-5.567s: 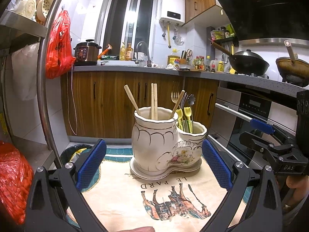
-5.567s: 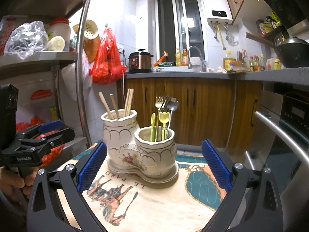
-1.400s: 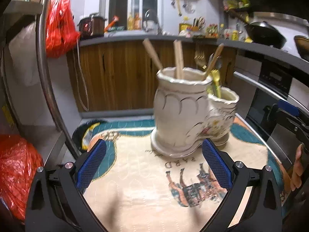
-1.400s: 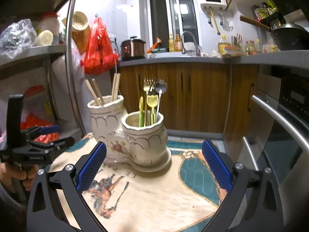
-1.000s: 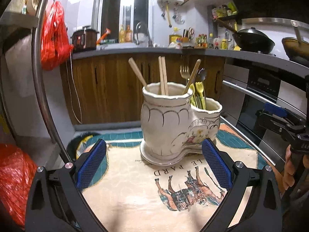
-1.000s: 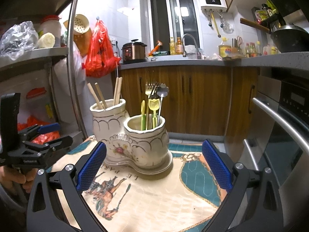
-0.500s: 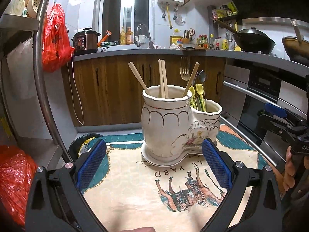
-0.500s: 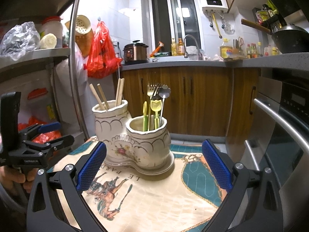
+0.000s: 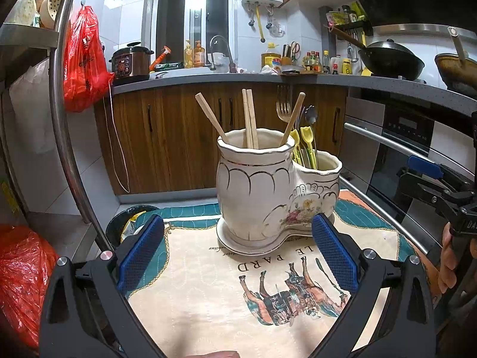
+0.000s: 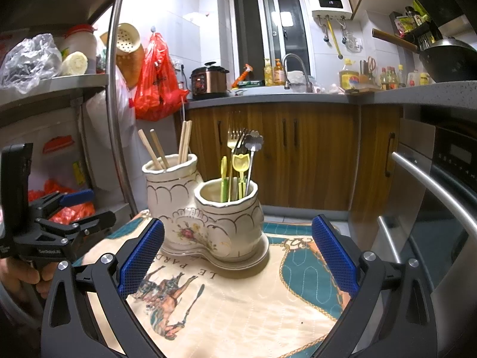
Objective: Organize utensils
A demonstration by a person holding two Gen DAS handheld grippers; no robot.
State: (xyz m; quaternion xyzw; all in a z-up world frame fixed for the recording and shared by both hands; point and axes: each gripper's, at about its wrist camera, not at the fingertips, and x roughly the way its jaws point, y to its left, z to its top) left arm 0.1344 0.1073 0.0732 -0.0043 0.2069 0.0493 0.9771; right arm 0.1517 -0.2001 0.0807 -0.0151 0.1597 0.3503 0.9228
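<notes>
Four chopsticks [image 9: 249, 117], one two-cup holder [image 9: 268, 197], two yellow spoons [image 10: 239, 164], one fork [image 10: 231, 143].

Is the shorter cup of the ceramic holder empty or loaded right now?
Loaded. The shorter cup holds a fork, yellow-handled utensils and other metal pieces, all standing upright. Both grippers are open, holding nothing.

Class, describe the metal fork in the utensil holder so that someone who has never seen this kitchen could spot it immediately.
Find the white ceramic two-cup holder on the horse-print cloth. Look in its shorter cup, not the taller one with wooden chopsticks. The fork stands upright with tines up, metallic beside the yellow plastic utensils.
</notes>
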